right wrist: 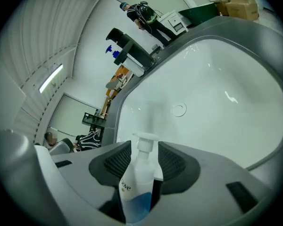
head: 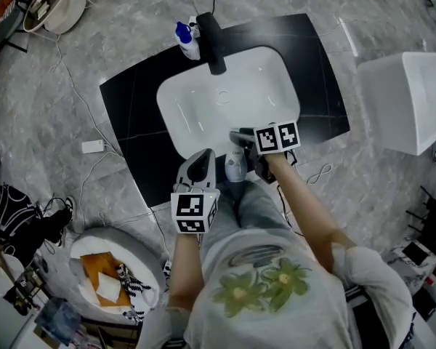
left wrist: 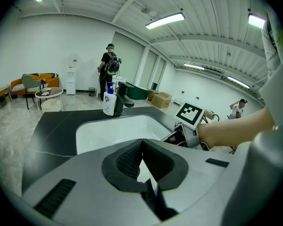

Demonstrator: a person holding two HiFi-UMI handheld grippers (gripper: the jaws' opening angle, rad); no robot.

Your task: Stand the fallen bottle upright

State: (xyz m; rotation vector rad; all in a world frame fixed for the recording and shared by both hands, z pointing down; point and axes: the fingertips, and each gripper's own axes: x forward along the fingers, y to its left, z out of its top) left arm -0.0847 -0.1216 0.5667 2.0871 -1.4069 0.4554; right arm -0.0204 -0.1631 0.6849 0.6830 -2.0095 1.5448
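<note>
A white pump bottle (head: pixel 235 166) with a little blue liquid in its base sits at the near rim of the white sink (head: pixel 276 64). My right gripper (head: pixel 241 139) is around it. In the right gripper view the bottle (right wrist: pixel 137 182) stands between the wide-set jaws of my right gripper (right wrist: pixel 140 147). Its body lies against the pads low down and its pump head rises free between the tips. It leans slightly against the tilted room behind. My left gripper (head: pixel 200 160) hovers just left of it. In the left gripper view this gripper (left wrist: pixel 142 142) has its tips together on nothing.
A black counter (head: pixel 131 100) frames the sink, with a black faucet (head: pixel 212 42) and a blue-capped soap bottle (head: pixel 187 41) at the far side. A white box (head: pixel 407 100) stands to the right. A cable and adapter (head: pixel 93 146) and a round tub (head: pixel 109 267) lie on the floor at left.
</note>
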